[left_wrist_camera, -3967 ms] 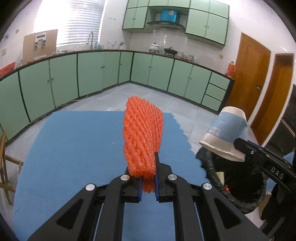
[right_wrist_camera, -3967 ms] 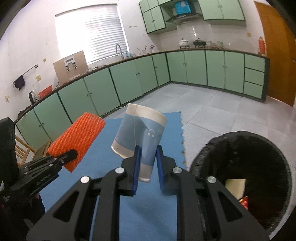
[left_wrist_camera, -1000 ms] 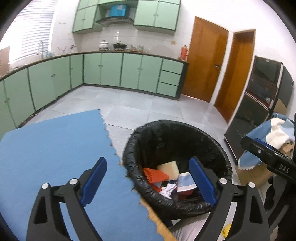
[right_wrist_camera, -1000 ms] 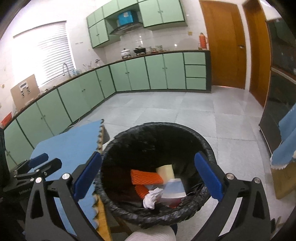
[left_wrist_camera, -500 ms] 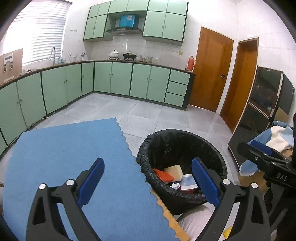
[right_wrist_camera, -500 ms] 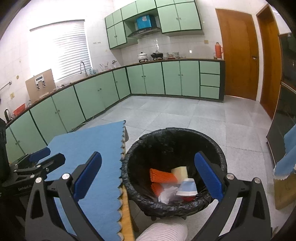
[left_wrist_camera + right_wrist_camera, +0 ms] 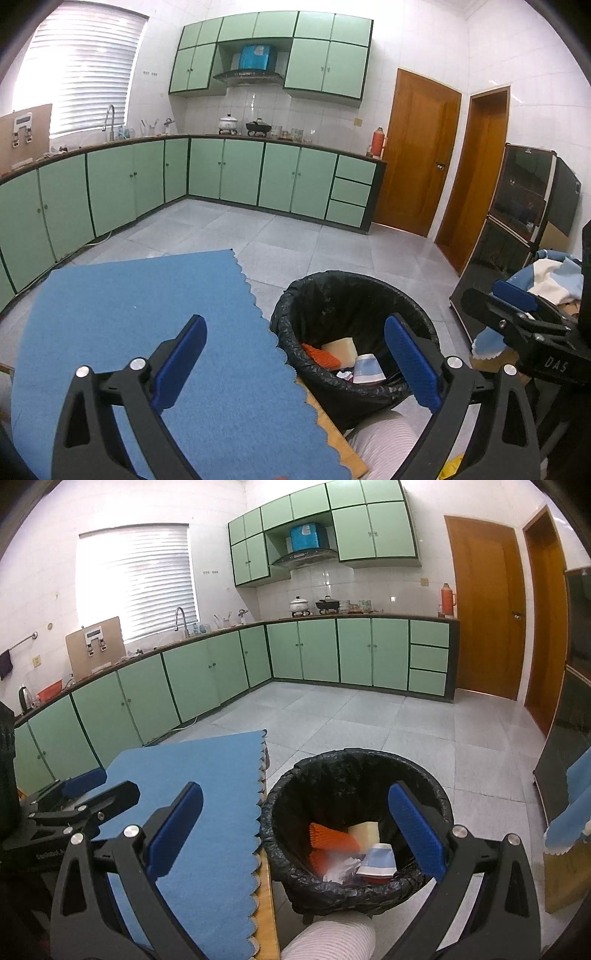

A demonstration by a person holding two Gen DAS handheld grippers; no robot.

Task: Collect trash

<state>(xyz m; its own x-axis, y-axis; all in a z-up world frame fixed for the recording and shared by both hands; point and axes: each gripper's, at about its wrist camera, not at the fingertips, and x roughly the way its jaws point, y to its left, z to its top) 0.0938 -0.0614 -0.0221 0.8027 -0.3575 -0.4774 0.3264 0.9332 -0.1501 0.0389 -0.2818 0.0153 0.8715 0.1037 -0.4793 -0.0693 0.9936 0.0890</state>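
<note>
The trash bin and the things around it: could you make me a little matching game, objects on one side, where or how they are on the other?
Things:
1. orange foam net
2. blue mat
3. red flask
4. left gripper

Places or states:
A. on the far counter by the door
B. wide open, empty
C. inside the black-lined bin
D. spread over the table

Pairs: 1-C, 2-D, 3-A, 4-B

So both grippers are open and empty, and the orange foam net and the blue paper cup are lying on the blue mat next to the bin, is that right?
Not quite. The left gripper and right gripper are open and empty, but the orange foam net and blue paper cup lie inside the bin, not on the blue mat beside it. The right wrist view shows this best.
</note>
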